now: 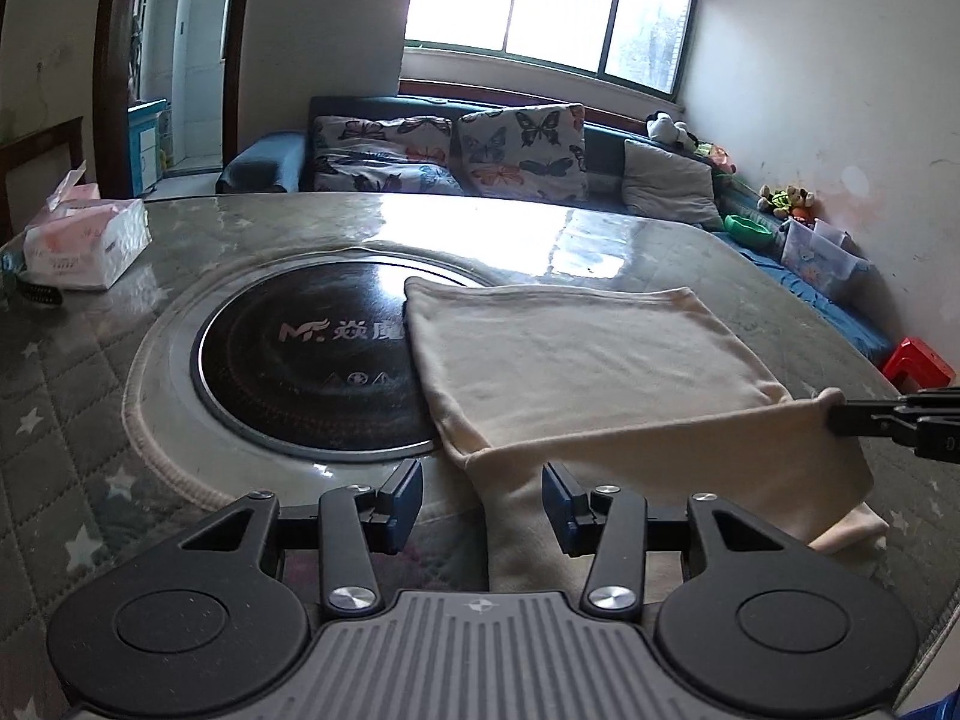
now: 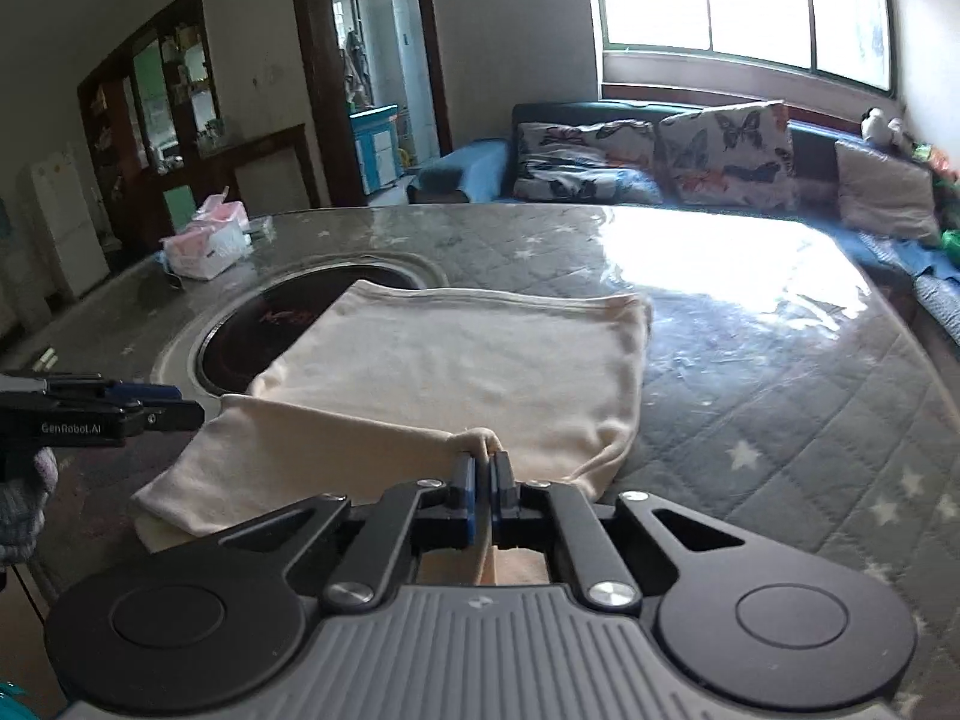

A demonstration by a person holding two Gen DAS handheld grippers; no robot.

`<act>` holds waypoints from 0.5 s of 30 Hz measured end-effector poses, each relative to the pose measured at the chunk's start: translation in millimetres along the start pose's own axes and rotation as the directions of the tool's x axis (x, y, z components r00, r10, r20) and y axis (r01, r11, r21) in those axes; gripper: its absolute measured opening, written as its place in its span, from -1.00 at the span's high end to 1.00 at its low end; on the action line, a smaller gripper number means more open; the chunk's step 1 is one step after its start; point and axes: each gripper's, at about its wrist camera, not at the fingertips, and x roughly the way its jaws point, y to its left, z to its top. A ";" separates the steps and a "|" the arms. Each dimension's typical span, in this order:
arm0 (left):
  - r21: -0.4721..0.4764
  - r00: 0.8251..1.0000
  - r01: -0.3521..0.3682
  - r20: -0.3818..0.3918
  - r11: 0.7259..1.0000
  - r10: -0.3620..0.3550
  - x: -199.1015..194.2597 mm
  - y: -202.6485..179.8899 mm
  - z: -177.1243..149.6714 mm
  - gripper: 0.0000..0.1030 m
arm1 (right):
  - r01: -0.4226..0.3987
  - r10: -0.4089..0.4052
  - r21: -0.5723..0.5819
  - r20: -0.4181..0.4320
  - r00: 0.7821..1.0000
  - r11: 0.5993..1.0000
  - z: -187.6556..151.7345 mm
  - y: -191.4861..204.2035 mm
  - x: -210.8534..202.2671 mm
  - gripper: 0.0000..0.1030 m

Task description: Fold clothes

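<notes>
A cream garment [image 1: 576, 360] lies partly folded on the table, its left edge over the black round cooktop [image 1: 300, 360]. My left gripper [image 1: 483, 489] is open, its jaws on either side of the near fold of the cloth, gripping nothing. My right gripper [image 2: 485, 468] is shut on a bunched edge of the same garment [image 2: 456, 372] and holds that fold lifted. In the left wrist view the right gripper [image 1: 840, 417] pinches the cloth at the far right. In the right wrist view the left gripper [image 2: 180, 402] sits at the cloth's left corner.
The round table [image 2: 750, 372] has a quilted star cover under clear plastic. Tissue packs [image 1: 84, 240] sit at the far left. A sofa with butterfly cushions [image 1: 456, 150] stands behind the table. A red stool [image 1: 918, 360] is at the right.
</notes>
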 end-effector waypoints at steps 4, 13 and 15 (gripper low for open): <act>0.020 1.000 -0.004 -0.008 1.000 0.005 9.7 -6.0 2.8 0.08 | 0.032 -0.031 0.012 -0.050 0.998 0.999 -7.5 -6.0 14.1 0.83; 0.064 1.000 0.007 -0.015 0.998 -0.007 20.6 -17.2 7.7 0.09 | 0.017 -0.017 -0.037 0.018 1.000 0.999 -0.8 -2.9 1.8 0.82; 0.080 1.000 -0.002 -0.022 0.997 0.004 25.7 -19.1 6.0 0.09 | -0.006 0.007 -0.057 0.012 1.000 0.998 2.1 1.6 10.1 0.82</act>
